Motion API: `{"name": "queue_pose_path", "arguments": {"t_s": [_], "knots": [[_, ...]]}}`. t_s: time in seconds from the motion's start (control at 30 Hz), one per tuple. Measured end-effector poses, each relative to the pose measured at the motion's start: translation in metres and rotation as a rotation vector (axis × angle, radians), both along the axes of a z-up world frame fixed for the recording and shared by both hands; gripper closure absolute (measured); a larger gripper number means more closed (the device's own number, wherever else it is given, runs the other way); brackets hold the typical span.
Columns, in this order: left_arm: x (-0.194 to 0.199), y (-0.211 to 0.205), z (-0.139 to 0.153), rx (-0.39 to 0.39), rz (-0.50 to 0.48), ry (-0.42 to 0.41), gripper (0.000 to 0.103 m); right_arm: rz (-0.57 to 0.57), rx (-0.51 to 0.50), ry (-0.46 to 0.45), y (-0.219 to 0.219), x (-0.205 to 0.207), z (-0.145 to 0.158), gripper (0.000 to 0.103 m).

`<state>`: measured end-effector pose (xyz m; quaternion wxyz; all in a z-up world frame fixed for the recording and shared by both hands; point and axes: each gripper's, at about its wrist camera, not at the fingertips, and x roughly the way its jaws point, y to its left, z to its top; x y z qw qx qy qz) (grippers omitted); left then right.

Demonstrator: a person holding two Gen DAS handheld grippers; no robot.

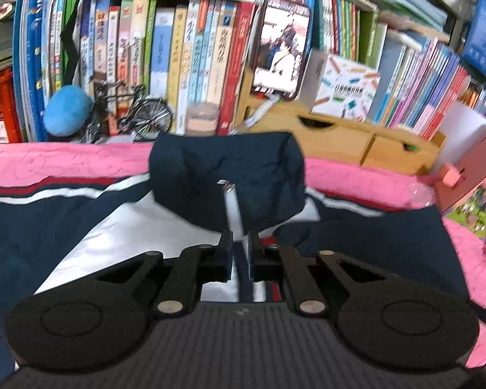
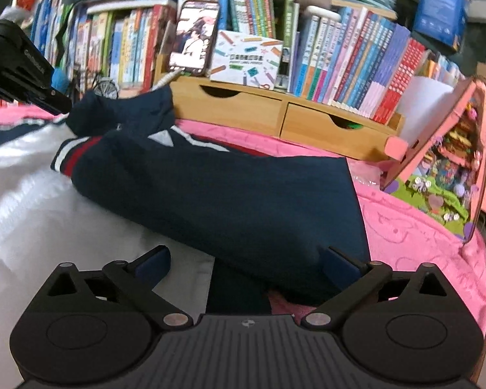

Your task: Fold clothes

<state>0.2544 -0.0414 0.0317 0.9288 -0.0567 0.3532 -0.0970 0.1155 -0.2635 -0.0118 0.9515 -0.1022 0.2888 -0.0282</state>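
A navy jacket [image 1: 226,178] with white panels and red-white stripes lies on a pink blanket [image 1: 48,162]. My left gripper [image 1: 240,246] is shut on the jacket's front edge near the white zipper strip, just below the bunched navy collar or hood. In the right wrist view the jacket's navy sleeve [image 2: 236,201] lies folded across the white panel [image 2: 32,194]. My right gripper [image 2: 248,264] is open, its fingers either side of the sleeve's lower end. The left gripper's body [image 2: 19,68] shows at the upper left of that view.
A wooden drawer unit [image 2: 285,113] and rows of books [image 1: 178,55] stand behind the blanket. A phone [image 2: 194,39] leans on the books. A pink toy house [image 2: 444,168] stands at the right. A blue plush [image 1: 66,110] and a model bicycle [image 1: 136,113] sit at the back left.
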Motion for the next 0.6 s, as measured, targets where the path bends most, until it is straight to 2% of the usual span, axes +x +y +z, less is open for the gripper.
{"name": "queue_pose_path", "arguments": {"t_s": [0.1,0.17,0.47,0.5,0.53,0.6], "knots": [[-0.009,-0.008,0.0,0.066,-0.05,-0.024,0.092,0.025,-0.048,0.012,0.009,0.001,-0.001,0.001],[-0.014,-0.013,-0.001,0.105,-0.081,-0.037,0.087,0.039,-0.072,0.02,0.014,0.002,0.0,0.0],[-0.018,-0.023,-0.009,0.094,-0.111,0.003,0.071,0.038,-0.068,0.032,0.012,0.005,0.003,0.0],[-0.016,-0.024,-0.011,0.086,-0.109,0.009,0.062,0.038,-0.07,0.032,0.012,0.005,0.003,0.0],[-0.014,-0.024,-0.013,0.07,-0.102,0.015,0.036,0.038,-0.07,0.032,0.012,0.005,0.003,0.0],[-0.011,-0.024,-0.016,0.04,-0.09,-0.003,0.0,0.038,-0.069,0.034,0.012,0.005,0.003,0.0]]}}
